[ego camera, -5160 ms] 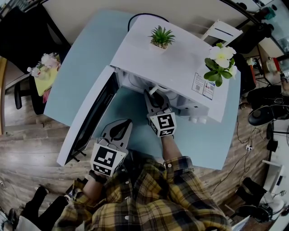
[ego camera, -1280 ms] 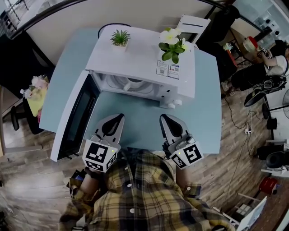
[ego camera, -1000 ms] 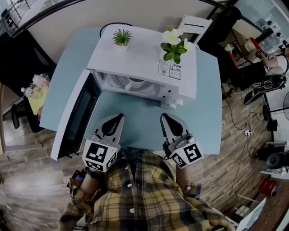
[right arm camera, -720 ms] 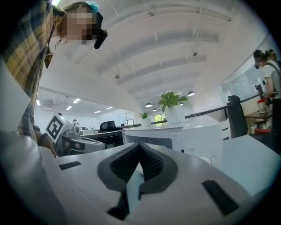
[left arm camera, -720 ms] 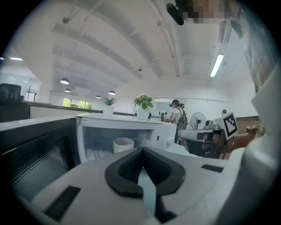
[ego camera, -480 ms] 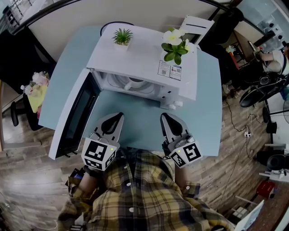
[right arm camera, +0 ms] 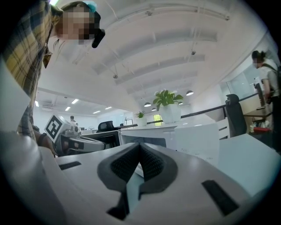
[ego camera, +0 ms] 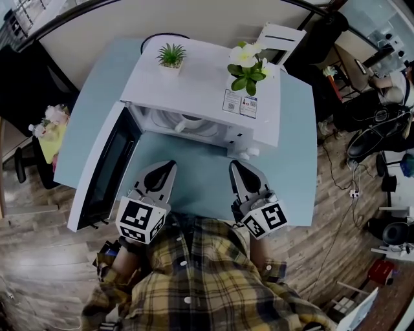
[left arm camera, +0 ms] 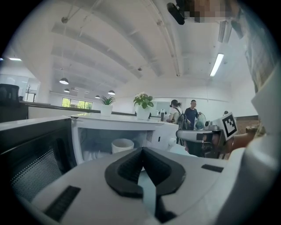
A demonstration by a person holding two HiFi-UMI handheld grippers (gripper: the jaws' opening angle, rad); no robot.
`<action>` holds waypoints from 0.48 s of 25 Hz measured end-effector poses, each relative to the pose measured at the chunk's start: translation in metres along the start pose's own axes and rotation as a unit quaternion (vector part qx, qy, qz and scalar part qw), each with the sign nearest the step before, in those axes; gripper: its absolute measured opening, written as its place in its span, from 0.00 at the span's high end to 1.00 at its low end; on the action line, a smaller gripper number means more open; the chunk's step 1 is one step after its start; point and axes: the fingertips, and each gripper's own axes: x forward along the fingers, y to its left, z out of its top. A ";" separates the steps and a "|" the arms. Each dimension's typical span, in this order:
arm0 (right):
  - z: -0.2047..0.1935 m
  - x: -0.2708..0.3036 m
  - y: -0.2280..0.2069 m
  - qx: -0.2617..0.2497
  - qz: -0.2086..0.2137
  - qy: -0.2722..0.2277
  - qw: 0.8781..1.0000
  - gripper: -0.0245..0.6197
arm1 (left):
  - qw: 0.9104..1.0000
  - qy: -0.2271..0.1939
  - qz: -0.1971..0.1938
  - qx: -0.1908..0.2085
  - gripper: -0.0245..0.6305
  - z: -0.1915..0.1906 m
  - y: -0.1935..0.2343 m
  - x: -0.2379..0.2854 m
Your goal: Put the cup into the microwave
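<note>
Cup (ego camera: 184,122) sits upright inside microwave (ego camera: 200,81), straight ahead of left gripper (ego camera: 167,169) and right gripper (ego camera: 235,169), both pinched together and empty; open door (ego camera: 102,169) hangs leftward, nearest the left gripper.

Before me: one pale blue bench (ego camera: 299,149) on a wood-plank floor (ego camera: 39,249), with a white wall (ego camera: 207,16) behind and a white chair (ego camera: 283,37) at its far edge. To my left, a dark office chair (ego camera: 26,161). Overhead, a white ribbed ceiling (left arm camera: 131,52), one lit strip light (left arm camera: 217,64) and round lamps (left arm camera: 64,81); a far window (left arm camera: 79,103) shows green.
</note>
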 end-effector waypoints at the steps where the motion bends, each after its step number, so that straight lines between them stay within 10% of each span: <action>1: 0.000 0.001 -0.001 0.001 0.001 0.000 1.000 0.96 | 1.000 0.000 0.000 0.000 0.98 0.000 0.000 0.001; 12: -0.001 0.012 0.000 0.000 0.012 0.010 1.000 0.96 | 1.000 0.001 0.008 -0.004 0.98 0.001 0.008 0.004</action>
